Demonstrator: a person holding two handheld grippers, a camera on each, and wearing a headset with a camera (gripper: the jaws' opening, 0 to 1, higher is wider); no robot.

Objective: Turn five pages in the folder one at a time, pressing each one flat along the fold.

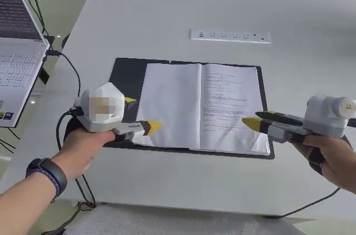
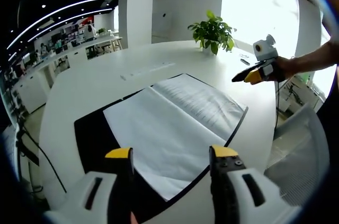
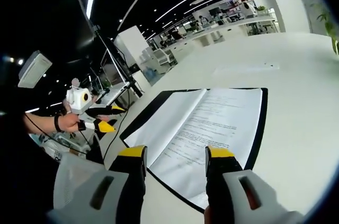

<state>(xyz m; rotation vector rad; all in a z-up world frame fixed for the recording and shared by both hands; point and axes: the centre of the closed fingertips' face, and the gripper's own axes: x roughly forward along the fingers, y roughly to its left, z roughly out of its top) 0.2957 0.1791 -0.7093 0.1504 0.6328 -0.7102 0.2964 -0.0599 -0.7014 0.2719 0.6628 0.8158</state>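
Observation:
A black folder (image 1: 125,76) lies open on the white table, with a blank white page (image 1: 169,104) on its left and a printed page (image 1: 231,104) on its right. The fold (image 1: 200,104) runs down the middle. My left gripper (image 1: 151,128) hovers over the folder's lower left corner, open, nothing between its yellow-tipped fingers. My right gripper (image 1: 253,121) hangs above the printed page's lower right area, open and holding nothing. The folder (image 2: 175,123) spreads beyond the left gripper (image 2: 170,154). The printed page (image 3: 212,128) lies ahead of the right gripper (image 3: 175,152).
A white power strip (image 1: 230,36) lies on the table behind the folder. An open laptop (image 1: 16,63) sits at the far left, with black cables (image 1: 67,65) trailing near the folder's left side. A potted plant (image 2: 213,32) stands at the table's far end.

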